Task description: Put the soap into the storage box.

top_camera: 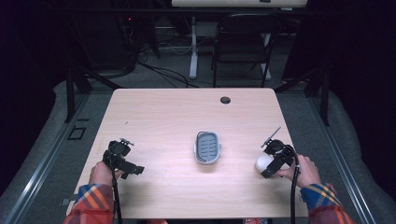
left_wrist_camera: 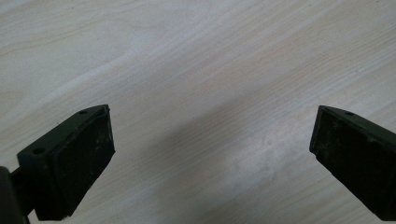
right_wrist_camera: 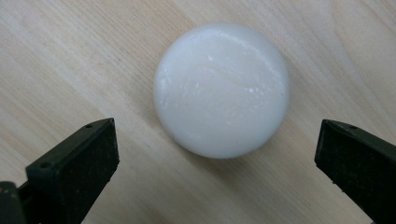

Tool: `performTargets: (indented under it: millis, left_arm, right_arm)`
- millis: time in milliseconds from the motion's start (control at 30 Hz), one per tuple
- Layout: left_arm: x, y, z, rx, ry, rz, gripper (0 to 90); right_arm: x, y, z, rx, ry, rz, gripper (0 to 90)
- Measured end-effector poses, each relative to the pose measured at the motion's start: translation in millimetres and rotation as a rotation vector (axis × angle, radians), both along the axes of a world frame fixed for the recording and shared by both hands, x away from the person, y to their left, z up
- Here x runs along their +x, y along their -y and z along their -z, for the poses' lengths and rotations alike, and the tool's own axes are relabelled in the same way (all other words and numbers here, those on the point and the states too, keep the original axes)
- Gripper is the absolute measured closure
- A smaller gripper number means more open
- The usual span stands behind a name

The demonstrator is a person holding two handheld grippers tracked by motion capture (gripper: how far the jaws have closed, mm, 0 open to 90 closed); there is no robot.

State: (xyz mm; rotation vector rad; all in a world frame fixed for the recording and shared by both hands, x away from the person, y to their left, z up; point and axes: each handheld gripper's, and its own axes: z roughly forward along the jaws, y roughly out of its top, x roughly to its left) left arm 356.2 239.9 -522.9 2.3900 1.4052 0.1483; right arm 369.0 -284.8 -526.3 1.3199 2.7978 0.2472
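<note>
Right claw (right_wrist_camera: 217,161) wide open over white soap (right_wrist_camera: 221,89), untouched; left claw (left_wrist_camera: 210,158) wide open, empty.

The left gripper (top_camera: 122,157) sits low at the near left with jaws spread wide. The right gripper (top_camera: 275,157), near right, also has its jaws wide apart, tilted downward.

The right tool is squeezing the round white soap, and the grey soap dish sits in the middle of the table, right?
Not quite. The right tool is open, with the round white soap lying untouched ahead of its jaws, as the right gripper view shows. The grey soap dish does sit mid-table.
</note>
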Motion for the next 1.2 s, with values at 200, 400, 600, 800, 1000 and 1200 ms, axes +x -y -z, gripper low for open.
performTargets:
  millis: [200, 400, 600, 800, 1000, 1200]
  left_arm:
    - [0.1, 0.0, 0.1, 0.001, -0.001, 0.002, 0.0]
    - [0.2, 0.2, 0.3, 0.001, -0.002, 0.002, 0.0]
    - [0.1, 0.3, 0.3, 0.002, -0.002, 0.004, 0.0]
    - [0.3, 0.3, 0.4, 0.006, -0.006, 0.006, 0.0]
    - [0.4, 0.3, 0.6, 0.006, -0.007, 0.006, 0.0]
    - [0.2, 1.0, 1.0, 0.007, -0.01, 0.006, 0.0]
  right_arm:
    - [22.0, -3.5, -11.1, -0.204, -0.129, -0.19, 0.0]
    - [15.4, -8.2, 5.9, -0.041, -0.04, -0.022, 0.0]
    - [21.9, -12.5, 7.6, -0.091, -0.075, -0.055, 9.8]
    - [24.1, -15.2, 9.8, -0.108, -0.087, -0.053, 15.7]
    - [26.2, -16.7, 11.7, -0.113, -0.099, -0.061, 18.4]
    - [25.6, -17.5, 13.6, -0.106, -0.101, -0.055, 19.7]
